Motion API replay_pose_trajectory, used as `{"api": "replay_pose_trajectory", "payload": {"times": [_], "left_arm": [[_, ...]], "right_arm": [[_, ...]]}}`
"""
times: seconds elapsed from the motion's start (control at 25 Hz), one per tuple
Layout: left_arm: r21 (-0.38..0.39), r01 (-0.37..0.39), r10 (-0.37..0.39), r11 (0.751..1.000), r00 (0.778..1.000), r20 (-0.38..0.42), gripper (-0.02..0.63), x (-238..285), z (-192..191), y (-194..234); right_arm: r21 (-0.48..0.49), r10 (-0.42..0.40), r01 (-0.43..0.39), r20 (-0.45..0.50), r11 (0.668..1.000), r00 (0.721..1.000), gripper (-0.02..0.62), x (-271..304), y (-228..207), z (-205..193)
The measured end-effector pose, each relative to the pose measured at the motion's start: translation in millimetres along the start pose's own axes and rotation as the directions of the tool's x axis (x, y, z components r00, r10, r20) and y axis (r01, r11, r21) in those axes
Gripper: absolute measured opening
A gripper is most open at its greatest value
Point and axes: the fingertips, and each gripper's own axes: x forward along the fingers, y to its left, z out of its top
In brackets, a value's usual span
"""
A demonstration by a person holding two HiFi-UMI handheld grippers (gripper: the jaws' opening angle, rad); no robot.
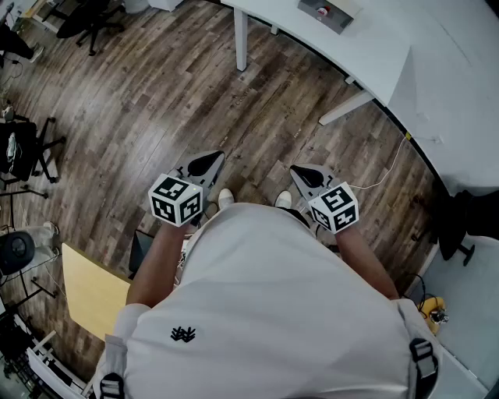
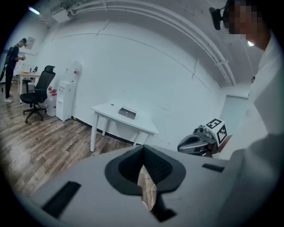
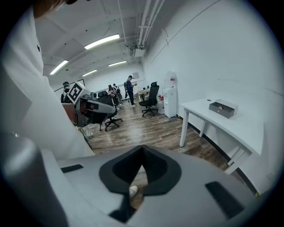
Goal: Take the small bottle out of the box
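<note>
A grey open box [image 1: 327, 12] sits on the white table [image 1: 374, 54] far ahead of me; in the left gripper view the box [image 2: 127, 112] is small, and in the right gripper view the box [image 3: 223, 108] lies on the tabletop. Something small and red shows inside it, too small to make out. My left gripper [image 1: 207, 164] and right gripper [image 1: 306, 176] are held close to my body above the wooden floor, well short of the table. Both are shut with nothing between the jaws. The left gripper [image 2: 143, 153] and right gripper [image 3: 142, 153] each point out into the room.
A black office chair [image 2: 37, 95] and a white water dispenser [image 2: 66, 99] stand by the wall. People stand at desks at the back [image 3: 128, 88]. A yellow board [image 1: 92, 290] lies at my left, and a white cable [image 1: 390, 167] runs over the floor near the table leg.
</note>
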Motion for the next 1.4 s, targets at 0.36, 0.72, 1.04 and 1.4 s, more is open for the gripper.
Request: {"api": "replay_pose_trajectory", "payload": {"times": [0.36, 0.72, 1.04, 1.4], "left_arm": [[0.029, 0.053, -0.052, 0.998, 0.998, -0.029, 0.006, -46, -13, 45], [0.034, 0.106, -0.104, 0.994, 0.993, -0.056, 0.006, 20, 18, 61], [0.115, 0.134, -0.119, 0.984, 0.984, -0.129, 0.006, 83, 92, 88], [0.103, 0.125, -0.116, 0.987, 0.989, -0.097, 0.006, 139, 148, 124]], "right_arm": [[-0.097, -0.049, 0.044, -0.043, 0.994, 0.998, 0.006, 43, 53, 17], [-0.015, -0.045, 0.045, -0.047, 0.999, 0.998, 0.008, 71, -5, 36], [-0.008, 0.03, -0.029, 0.019, 1.0, 0.999, 0.049, 123, -77, 105], [0.06, 0.001, -0.004, 0.045, 0.998, 0.999, 0.038, 149, -149, 127]]}}
